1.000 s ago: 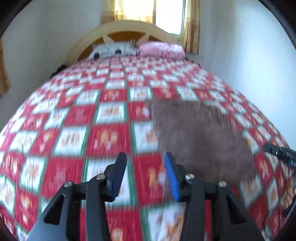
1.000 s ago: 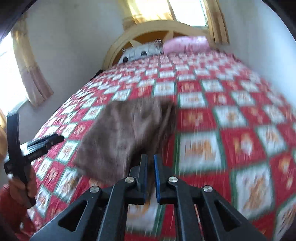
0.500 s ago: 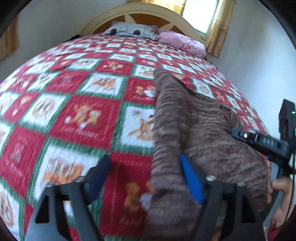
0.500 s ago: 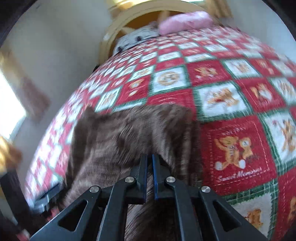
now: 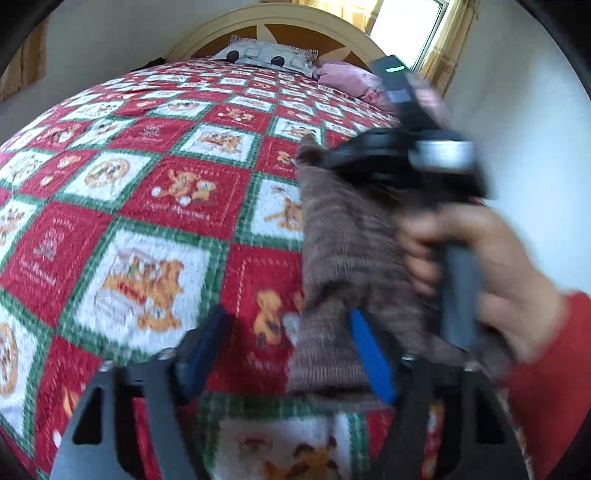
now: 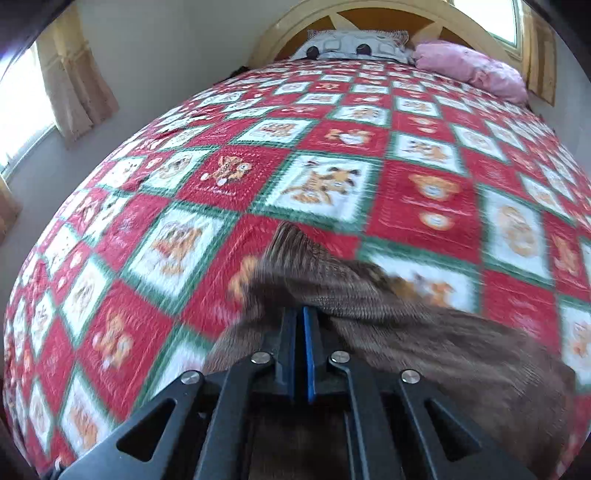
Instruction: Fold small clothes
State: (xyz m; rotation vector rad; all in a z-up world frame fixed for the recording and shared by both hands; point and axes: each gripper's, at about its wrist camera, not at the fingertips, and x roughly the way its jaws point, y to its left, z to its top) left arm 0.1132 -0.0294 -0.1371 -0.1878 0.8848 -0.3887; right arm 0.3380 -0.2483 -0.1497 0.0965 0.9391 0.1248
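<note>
While both cameras look up the bed toward its arched wooden headboard [image 6: 373, 14], only my left wrist view shows my right hand [image 5: 491, 273] in its red sleeve, wrapped round the handle of the right gripper's black body, which crosses over the cloth. My right wrist view alone shows the cream curtain [image 6: 74, 81] by the window on the left wall. The brown ribbed knit garment [image 5: 343, 236] lies on the red, white and green checked bedspread [image 5: 155, 206] near its foot edge, partly lifted and bunched. My right gripper [image 6: 300, 321] is clenched, its blue pads pressed together on a fold of that garment, which drapes back under the tool and out to the right. My left gripper [image 5: 291, 343] stands partly spread and its jaws are closing; the garment's near edge sits between the fingers, against the right blue pad [image 5: 369, 354], while the left finger hangs over bare bedspread. Motion blur softens much of both views.
</note>
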